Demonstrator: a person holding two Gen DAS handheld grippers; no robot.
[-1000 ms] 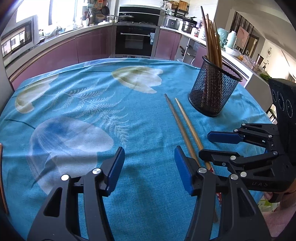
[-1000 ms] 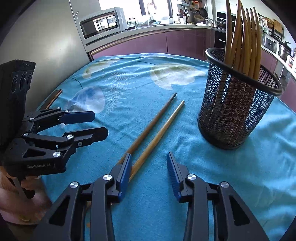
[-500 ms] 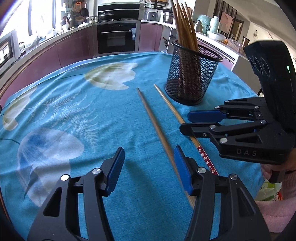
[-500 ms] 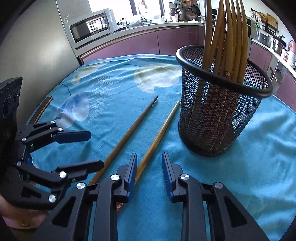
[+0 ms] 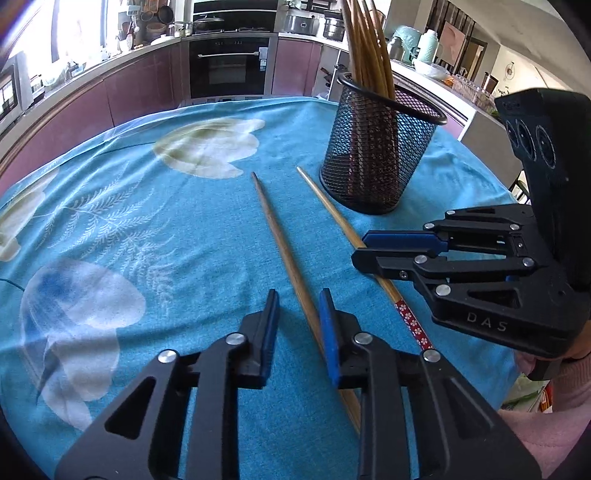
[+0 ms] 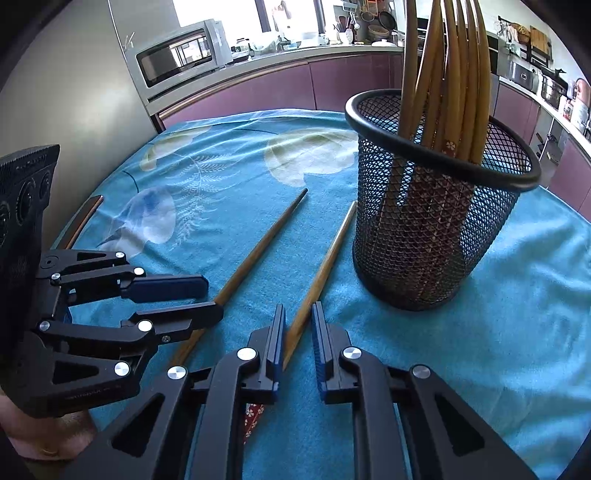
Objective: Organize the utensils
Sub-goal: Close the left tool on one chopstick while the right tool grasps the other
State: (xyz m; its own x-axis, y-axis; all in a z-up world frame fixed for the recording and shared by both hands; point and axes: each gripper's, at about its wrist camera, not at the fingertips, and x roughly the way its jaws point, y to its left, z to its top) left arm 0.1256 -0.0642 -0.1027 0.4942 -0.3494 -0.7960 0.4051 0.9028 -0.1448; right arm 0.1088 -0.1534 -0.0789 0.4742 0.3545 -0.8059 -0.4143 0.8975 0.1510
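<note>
Both chopsticks' point(image 5: 284, 254) handle ends hide under the jaws; left gripper point(image 5: 297, 325) and right gripper point(image 6: 298, 332), each just closing, straddle one ungripped; "DAS" legible.

Kitchen setting: curved run of glossy mauve cabinet fronts point(image 5: 140, 85) under a pale countertop, black built-in oven point(image 5: 227, 68) set into it, stainless microwave point(image 6: 177, 55) beside a tall grey fridge panel point(image 6: 74, 92). Bright daylight through the window point(image 6: 221, 13) behind the counter, pots and jars cluttered along it. Foreground surface is a turquoise floral-print tablecloth point(image 5: 147, 221).
</note>
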